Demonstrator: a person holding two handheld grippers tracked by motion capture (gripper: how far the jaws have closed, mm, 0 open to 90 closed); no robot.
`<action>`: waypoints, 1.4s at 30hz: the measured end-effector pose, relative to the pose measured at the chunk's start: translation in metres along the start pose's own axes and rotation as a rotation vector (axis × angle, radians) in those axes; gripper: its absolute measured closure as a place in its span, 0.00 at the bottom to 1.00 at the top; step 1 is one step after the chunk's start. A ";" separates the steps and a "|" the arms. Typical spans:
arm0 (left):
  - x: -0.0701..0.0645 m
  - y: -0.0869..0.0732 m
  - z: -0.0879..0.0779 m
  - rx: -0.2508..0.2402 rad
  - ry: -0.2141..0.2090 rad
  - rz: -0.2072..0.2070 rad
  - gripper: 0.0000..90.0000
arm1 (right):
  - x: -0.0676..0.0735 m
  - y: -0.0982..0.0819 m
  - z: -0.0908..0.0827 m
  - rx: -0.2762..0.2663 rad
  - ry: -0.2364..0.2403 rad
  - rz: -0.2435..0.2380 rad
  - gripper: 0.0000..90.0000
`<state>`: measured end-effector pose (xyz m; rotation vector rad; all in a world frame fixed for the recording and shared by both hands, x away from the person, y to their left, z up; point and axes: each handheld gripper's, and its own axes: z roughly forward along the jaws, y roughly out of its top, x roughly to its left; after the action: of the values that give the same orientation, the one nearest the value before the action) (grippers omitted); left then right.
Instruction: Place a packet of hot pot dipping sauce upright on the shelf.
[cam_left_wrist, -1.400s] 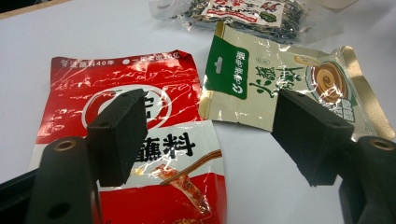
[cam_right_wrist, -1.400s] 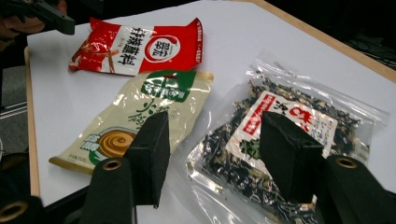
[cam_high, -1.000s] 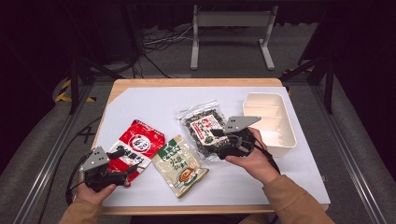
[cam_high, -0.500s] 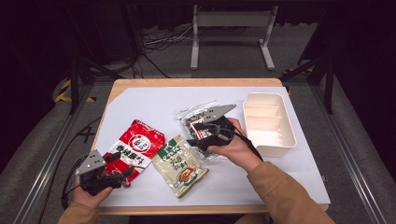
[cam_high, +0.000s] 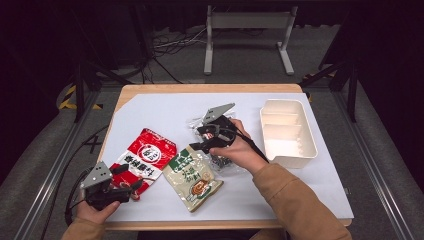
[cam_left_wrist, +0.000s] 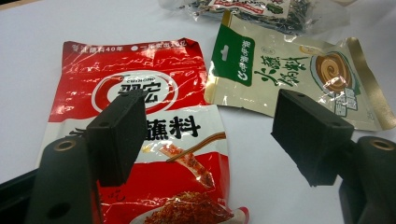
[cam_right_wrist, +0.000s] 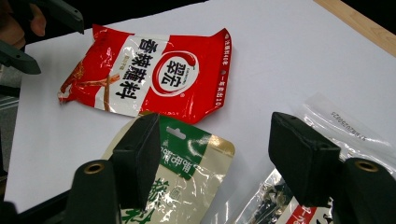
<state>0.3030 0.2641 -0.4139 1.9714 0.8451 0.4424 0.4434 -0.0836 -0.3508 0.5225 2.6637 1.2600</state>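
A red-and-white seasoning pouch (cam_high: 145, 161) lies flat at lower left of the high view, crinkled, its torn top edge pointing up-right. Just right of it, at centre, a beige pouch with a green header (cam_high: 192, 173) lies flat and slanted. Above that, a clear bag of dark dried bits (cam_high: 220, 162) rests flat.

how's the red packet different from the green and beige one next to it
The red packet is red and white; the green and beige packet has a green top and a round brown picture. The red packet lies nearer the left gripper, the green and beige packet nearer the right gripper. Both lie flat, crinkled, on the white table.
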 end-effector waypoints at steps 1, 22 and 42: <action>0.000 0.000 0.000 0.000 0.000 0.000 0.30 | 0.000 0.000 0.000 0.000 0.000 0.000 0.38; -0.001 0.002 0.005 0.014 -0.005 0.017 0.30 | -0.019 -0.007 0.048 0.121 0.043 0.034 0.35; -0.001 0.001 0.007 0.029 -0.020 0.005 0.30 | -0.022 -0.018 0.082 0.246 0.119 0.050 0.32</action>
<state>0.3070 0.2585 -0.4166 2.0020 0.8380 0.4149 0.4820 -0.0435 -0.4167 0.5659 2.9438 1.0093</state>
